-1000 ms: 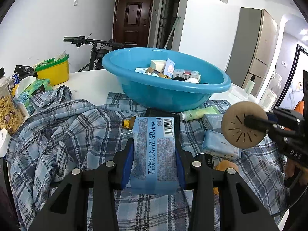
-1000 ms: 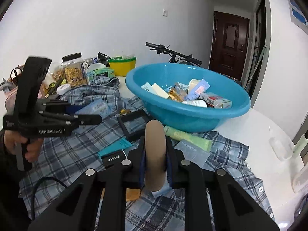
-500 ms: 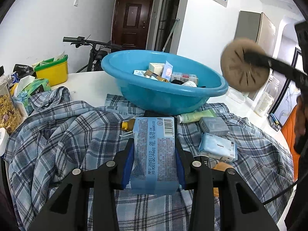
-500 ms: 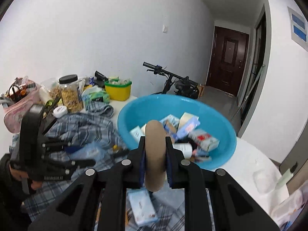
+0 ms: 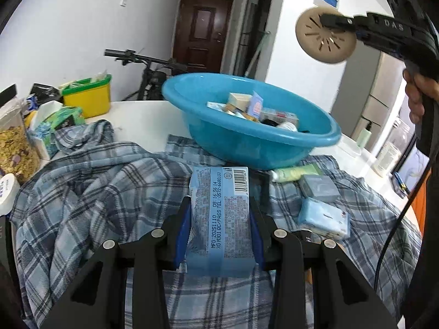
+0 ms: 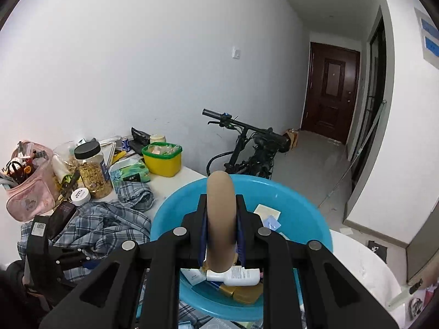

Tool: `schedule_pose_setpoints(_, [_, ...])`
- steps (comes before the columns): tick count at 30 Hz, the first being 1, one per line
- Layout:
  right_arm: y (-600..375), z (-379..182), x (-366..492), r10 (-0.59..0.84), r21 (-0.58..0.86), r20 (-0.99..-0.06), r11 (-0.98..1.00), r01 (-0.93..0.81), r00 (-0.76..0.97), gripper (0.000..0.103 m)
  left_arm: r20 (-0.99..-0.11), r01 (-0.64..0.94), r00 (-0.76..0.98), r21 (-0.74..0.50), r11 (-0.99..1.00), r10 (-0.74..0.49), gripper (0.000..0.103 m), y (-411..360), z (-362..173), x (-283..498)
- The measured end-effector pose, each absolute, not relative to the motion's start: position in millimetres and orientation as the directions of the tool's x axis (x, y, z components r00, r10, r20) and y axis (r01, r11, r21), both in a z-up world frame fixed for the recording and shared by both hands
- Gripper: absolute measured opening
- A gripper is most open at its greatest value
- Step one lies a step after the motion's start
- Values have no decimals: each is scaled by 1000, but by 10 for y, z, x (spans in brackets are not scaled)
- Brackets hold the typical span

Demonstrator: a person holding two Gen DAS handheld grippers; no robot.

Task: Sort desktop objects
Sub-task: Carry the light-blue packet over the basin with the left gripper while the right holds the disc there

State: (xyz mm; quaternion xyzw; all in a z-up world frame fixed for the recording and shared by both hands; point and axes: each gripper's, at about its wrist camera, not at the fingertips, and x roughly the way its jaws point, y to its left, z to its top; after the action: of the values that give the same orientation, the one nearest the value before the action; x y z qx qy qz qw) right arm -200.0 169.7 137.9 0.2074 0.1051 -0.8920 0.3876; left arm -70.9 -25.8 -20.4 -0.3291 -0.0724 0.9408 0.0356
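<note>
The left claw gripped a light-blue packet by its sides, above the plaid cloth on the surface, with the blue basin just ahead. The right claw clamped a tan disc edge-on, held over that basin, with its white bottle directly below.

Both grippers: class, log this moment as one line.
left gripper shut on blue packet | right gripper shut on tan disc above basin

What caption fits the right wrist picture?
Right gripper holds a tan disc edge-on above the blue basin of sorted items.
</note>
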Motion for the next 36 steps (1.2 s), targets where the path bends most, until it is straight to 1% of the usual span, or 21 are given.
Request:
schedule_pose_setpoints(4, [1685, 1273, -2096, -644, -19, -488, -668, 744, -590, 16, -627, -3, -772, -161, -987, 104, 40, -292, -233, -752])
schedule_pose_setpoints(12, [1845, 1284, -2178, -681, 52, -473, -655, 753, -559, 16, -631, 17, -772, -140, -990, 76, 40, -308, -125, -786])
schedule_pose_setpoints(14, [1854, 1265, -2189, -693, 66, -480, -640, 765, -538, 16, -629, 11, -772, -155, -988, 90, 40, -306, -13, -803])
schedule_pose_setpoints(16, [1869, 1249, -2207, -701, 82, -480, -634, 769, -527, 16, -622, 8, -779, -134, -991, 77, 40, -271, 130, -826])
schedule_pose_setpoints(18, [1893, 1235, -2229, -709, 96, -478, -628, 772, -518, 16, -605, -3, -794, -105, -994, 66, 40, -216, 321, -869])
schedule_pose_setpoints(22, [1960, 1231, -2254, -722, 124, -467, -624, 771, -510, 16, -555, -64, -823, -113, -991, 117, 40, -153, 695, -986])
schedule_pose_setpoints(25, [1995, 1256, -2255, -724, 128, -458, -628, 767, -516, 16, -527, -73, -843, -82, -994, 106, 40, -119, 942, -1123])
schedule_pose_setpoints(31, [2033, 1304, -2211, -721, 117, -447, -634, 764, -530, 16, -494, -100, -864, -24, -995, 98, 40, -4, 1252, -1371])
schedule_pose_setpoints(36, [1997, 1264, -2226, -709, 99, -469, -635, 766, -527, 16, -472, -115, -876, 2, -993, 101, 40, 91, 1390, -1558])
